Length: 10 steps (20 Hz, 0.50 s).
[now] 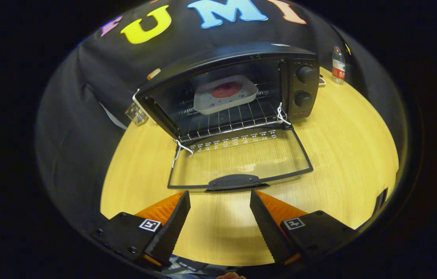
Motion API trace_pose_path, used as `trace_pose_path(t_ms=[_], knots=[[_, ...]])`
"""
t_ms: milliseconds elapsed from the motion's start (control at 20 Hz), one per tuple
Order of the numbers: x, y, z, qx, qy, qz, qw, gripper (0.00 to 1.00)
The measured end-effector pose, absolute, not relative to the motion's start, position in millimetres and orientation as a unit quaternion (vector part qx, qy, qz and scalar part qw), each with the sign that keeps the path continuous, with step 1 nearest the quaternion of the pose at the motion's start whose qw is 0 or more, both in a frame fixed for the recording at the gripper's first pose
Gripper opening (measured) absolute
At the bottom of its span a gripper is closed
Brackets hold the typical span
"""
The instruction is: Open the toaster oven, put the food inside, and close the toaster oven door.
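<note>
One black toaster oven (234, 91) stands on the light wooden table (342, 155), beyond the fingers. Its glass door (241, 161) is folded fully down and lies flat toward the gripper, with one black handle (234, 181) at the near edge. A row of small white markings runs along the hinge side of the door glass; it is too small to read.

Inside, one wire rack (226, 120) carries one grey square tray (224, 95), set toward the back of the cavity. On the tray lies one round red piece of food (226, 90). Small dark marks dot the tray rim; their nature cannot be made out.

The control panel on the oven's right side bears two black knobs (306, 73), one above the other. White cord (281, 113) is tied at both hinge corners of the door.

One clear plastic bottle with a red label (338, 65) stands at the far edge of the table, to the right of the oven and apart from it. The label text is illegible.

The gripper (220, 201) hovers just short of the door handle. Its jaws stand wide apart with nothing between them but table surface. Each of the two fingers (171, 223) is black-padded with orange backing, and each carries one square black-and-white marker.
</note>
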<state>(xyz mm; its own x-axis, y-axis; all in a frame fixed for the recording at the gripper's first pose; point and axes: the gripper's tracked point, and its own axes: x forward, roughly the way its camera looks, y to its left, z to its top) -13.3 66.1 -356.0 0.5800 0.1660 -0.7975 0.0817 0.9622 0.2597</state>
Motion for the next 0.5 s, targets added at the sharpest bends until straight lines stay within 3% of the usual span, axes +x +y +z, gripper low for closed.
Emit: trace_pose_path(t_ms=[500], knots=[[-18.9,55.2,-405.3,0.042,0.525,-0.014,0.85,0.99]])
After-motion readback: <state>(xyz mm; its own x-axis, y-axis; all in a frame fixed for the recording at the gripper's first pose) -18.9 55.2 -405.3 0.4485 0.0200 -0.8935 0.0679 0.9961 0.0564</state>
